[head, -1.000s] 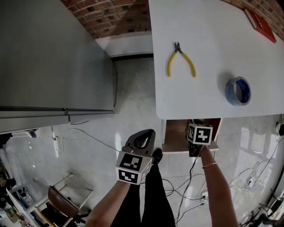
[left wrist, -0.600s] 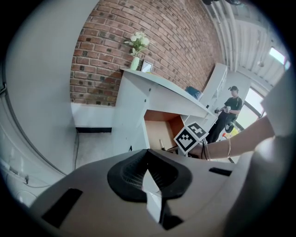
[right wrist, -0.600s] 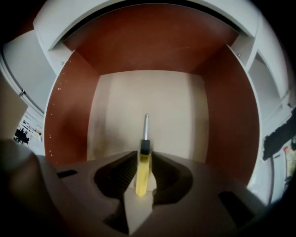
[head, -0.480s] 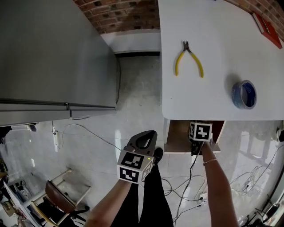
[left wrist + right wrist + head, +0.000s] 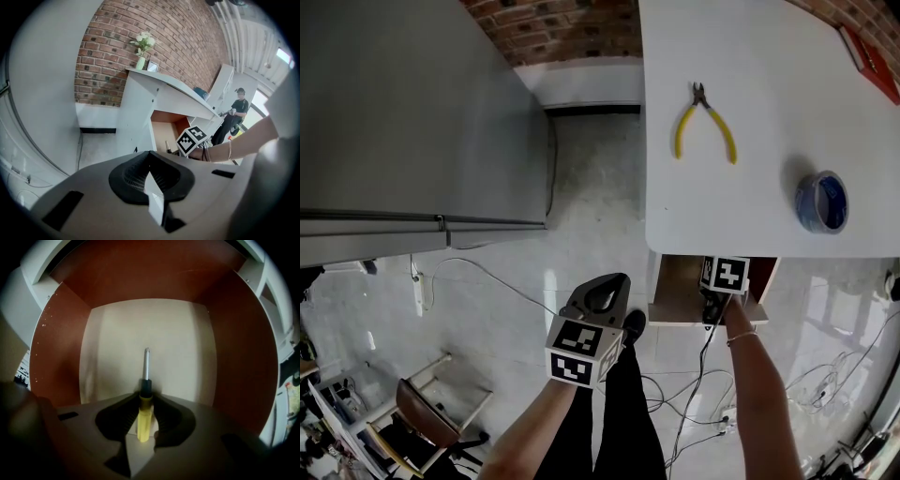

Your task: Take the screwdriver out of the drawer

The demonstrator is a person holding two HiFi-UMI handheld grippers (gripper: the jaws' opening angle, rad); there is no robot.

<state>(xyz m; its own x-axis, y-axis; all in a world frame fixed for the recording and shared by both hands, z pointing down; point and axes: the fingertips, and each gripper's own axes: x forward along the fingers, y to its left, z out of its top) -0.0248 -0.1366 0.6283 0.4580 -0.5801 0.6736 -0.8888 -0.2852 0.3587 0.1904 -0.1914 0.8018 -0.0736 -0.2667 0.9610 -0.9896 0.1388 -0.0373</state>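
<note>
Tabletop [image 5: 750, 112] hides most of the drawer [image 5: 680, 286]; red item [image 5: 872, 61] cut by edge

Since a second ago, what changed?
The right tool seems to have edged slightly deeper into the drawer. It now grips the screwdriver by its yellow handle; earlier frames don't show when it closed. The left tool, pliers and tape stayed put; the head camera shifted.

Your yellow-handled screwdriver [image 5: 145, 405] has a black collar and a silvery shaft. The wooden drawer [image 5: 56, 348] you look into is reddish-brown on its walls and pale cream on its floor. The white tabletop [image 5: 750, 56] carries yellow-handled pliers [image 5: 705, 122] and a blue roll of tape [image 5: 822, 201]. Your grey left gripper [image 5: 601, 294] and right gripper [image 5: 144, 397] each bear a cube patterned with black-and-white square markers.
</note>
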